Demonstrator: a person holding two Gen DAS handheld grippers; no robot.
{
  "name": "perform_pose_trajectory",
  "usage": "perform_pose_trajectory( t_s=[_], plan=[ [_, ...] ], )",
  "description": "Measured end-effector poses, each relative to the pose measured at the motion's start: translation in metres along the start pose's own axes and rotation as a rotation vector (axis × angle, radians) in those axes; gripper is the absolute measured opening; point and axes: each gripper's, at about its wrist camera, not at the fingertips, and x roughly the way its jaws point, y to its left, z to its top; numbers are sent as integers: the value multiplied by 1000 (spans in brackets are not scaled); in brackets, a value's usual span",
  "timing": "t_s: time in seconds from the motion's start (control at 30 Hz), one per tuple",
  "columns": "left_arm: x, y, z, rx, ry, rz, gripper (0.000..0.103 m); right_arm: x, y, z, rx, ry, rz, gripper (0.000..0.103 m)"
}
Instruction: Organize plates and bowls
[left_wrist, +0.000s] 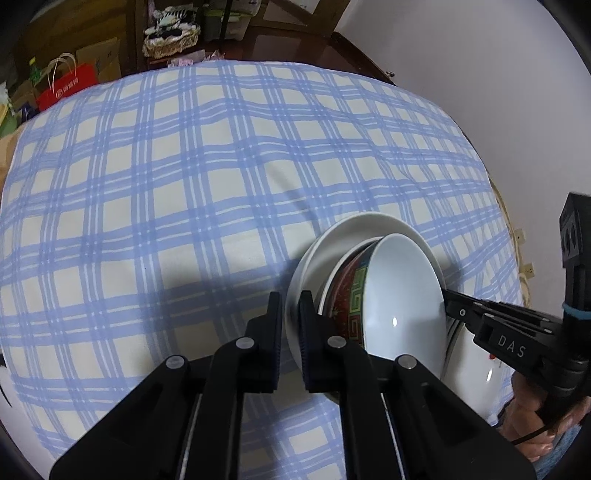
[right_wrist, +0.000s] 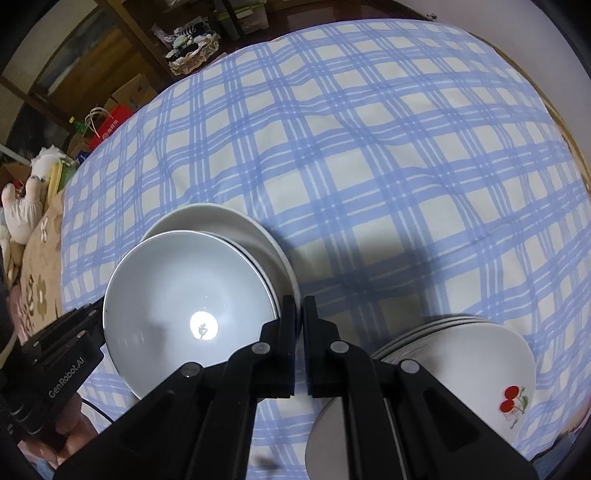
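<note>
1. Black pads of the left gripper (left_wrist: 290, 325) are pinching the near white rim of the bowl stack (left_wrist: 354, 236), with only a narrow gap between them. The rim is sitting in that gap.
2. Across the stack, at about 3 o'clock in the left wrist view, the right gripper (right_wrist: 300, 325) is meeting the opposite rim. Its fingers are nearly closed too, but I cannot tell whether the rim is actually caught between them.
3. Nested on top, the patterned bowl (left_wrist: 351, 291) is showing its red-and-green side and pale inside, and the whole stack is resting on the checked cloth (left_wrist: 184, 184).
4. Judging by this, the step in hand is gathering the bowls into one pile – a two-sided hold on the stack for steadying or shifting.
5. Next, both sides would need to be rising level together, since a tilt could slide the inner bowl out.
6. At 4 o'clock in the right wrist view, the cherry plates (right_wrist: 480, 354) are lying stacked just beside that gripper – a likely neighbour for the bowls.
7. Both tools are reaching in low and angled downward from the near edge.
</note>
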Motion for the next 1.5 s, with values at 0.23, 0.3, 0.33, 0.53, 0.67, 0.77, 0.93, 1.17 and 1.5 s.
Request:
perform_pose_trajectory(
  t_s=[0.23, 0.3, 0.33, 0.53, 0.67, 0.77, 0.93, 1.17, 1.5],
  plan=[
    [-7, -7, -5, -5, -88, 3, 4, -2, -8, -3, 5, -37, 17, 7],
    [-8, -4, -4, -13, -88, -8, 4, -3, -6, -4, -6, -44, 10, 7],
    [-8, -3, -4, -13, -86, -12, 4, -5, -5, -4, -11, -48, 2, 7],
    [-14, 3, -3, -24, -64, -31, 4, -13, 1, -5, -20, -49, -39, 6],
    [-17, 8, -9, -43, -55, -40, 3, -18, 3, -8, -36, -62, -45, 5],
    [-23, 7, -11, -55, -56, -42, 3, -25, 6, -11, -47, -81, -57, 5],
    [-33, 8, -14, -60, -65, -41, 3, -32, 7, -14, -48, -86, -51, 5],
    [-53, -3, -16, -43, -74, -39, 3, -51, 6, -21, -43, -91, -45, 5],
    [-84, -61, -22, 24, -112, -95, 3, -111, -26, -39, 2, -160, -71, 5]
  ],
)
